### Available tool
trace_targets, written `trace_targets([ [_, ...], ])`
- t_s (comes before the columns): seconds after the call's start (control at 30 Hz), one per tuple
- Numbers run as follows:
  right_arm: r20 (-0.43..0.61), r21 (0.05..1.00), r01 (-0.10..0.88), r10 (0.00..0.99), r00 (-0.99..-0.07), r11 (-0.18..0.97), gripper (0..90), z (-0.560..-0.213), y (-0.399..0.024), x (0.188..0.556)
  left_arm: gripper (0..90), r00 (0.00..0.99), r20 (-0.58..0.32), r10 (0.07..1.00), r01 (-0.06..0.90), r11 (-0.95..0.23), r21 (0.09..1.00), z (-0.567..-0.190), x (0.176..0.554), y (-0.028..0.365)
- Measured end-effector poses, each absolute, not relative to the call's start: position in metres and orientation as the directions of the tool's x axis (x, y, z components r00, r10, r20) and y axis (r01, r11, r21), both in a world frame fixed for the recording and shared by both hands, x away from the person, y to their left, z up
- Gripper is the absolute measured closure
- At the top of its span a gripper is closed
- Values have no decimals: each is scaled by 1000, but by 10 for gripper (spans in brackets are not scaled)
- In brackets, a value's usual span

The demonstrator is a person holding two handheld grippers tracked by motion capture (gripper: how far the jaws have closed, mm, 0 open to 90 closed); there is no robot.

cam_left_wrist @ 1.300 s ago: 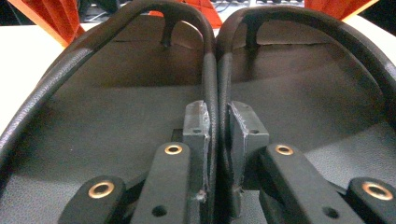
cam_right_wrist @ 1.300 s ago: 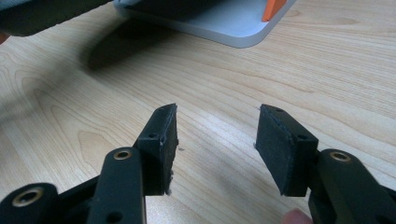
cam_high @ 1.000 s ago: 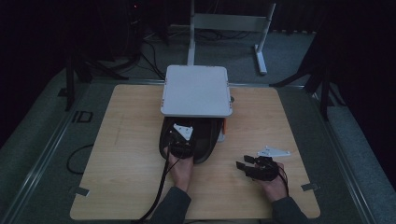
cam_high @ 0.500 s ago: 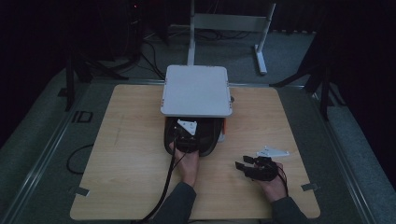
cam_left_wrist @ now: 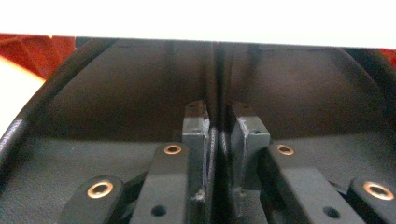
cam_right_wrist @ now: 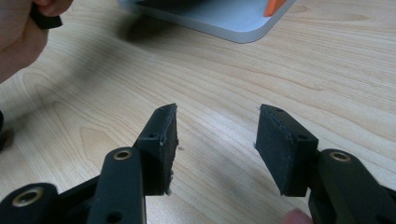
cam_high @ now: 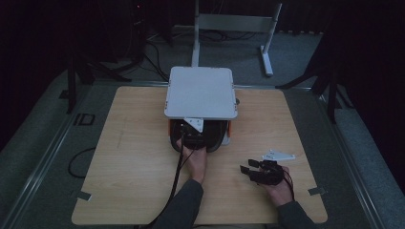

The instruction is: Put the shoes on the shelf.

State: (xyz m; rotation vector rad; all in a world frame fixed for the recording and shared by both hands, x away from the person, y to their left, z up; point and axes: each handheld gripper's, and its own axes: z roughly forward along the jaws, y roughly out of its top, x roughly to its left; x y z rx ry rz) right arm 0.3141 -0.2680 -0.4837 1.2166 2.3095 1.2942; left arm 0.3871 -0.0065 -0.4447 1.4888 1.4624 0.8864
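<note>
High view, left to right: a black cable loop (cam_high: pixel 76 164) is seen on the grey floor beside the wooden worktop (cam_high: pixel 129 157), and a strip of tape (cam_high: pixel 82 195) is stuck at the worktop's near-left corner. Mid-worktop, the left tongs (cam_high: pixel 191 136) are pushed into a black bag-like object (cam_high: pixel 217 136) that sits under a grey flat-topped unit (cam_high: pixel 200 93); that unit's front edge overhangs the bag and blocks most of it, and an orange part (cam_high: pixel 229 131) is glimpsed at the unit's right side. The tongs' cable (cam_high: pixel 174 186) is trailed back along the left forearm. Behind the worktop, a grey metal stand (cam_high: pixel 234 21) is placed on the floor.

Left gripper view: the left tongs (cam_left_wrist: pixel 216 135) are pressed together on a thin upright black fold (cam_left_wrist: pixel 215 79) of the bag's interior, which is pinched between the pads. Dark inner walls are seen on both sides, a white surface above, and red material (cam_left_wrist: pixel 28 53) at the far left.

Further right in the high view, the right tongs (cam_high: pixel 248 170) are held low over bare worktop, well apart from the bag.

Right gripper view: the right tongs (cam_right_wrist: pixel 217 142) are spread with nothing between them, only wood grain below. The other hand (cam_right_wrist: pixel 23 32) is seen top left, and the grey unit's base corner (cam_right_wrist: pixel 233 21) with an orange piece (cam_right_wrist: pixel 275 5) at the top.
</note>
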Motion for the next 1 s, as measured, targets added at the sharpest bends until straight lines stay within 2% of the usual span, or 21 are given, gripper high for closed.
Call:
trace_targets([
  [1.0,189,794,550,754,-629,260,478,-482,-269,313,762,27,-60,998,334,47,942,-443,424,-17],
])
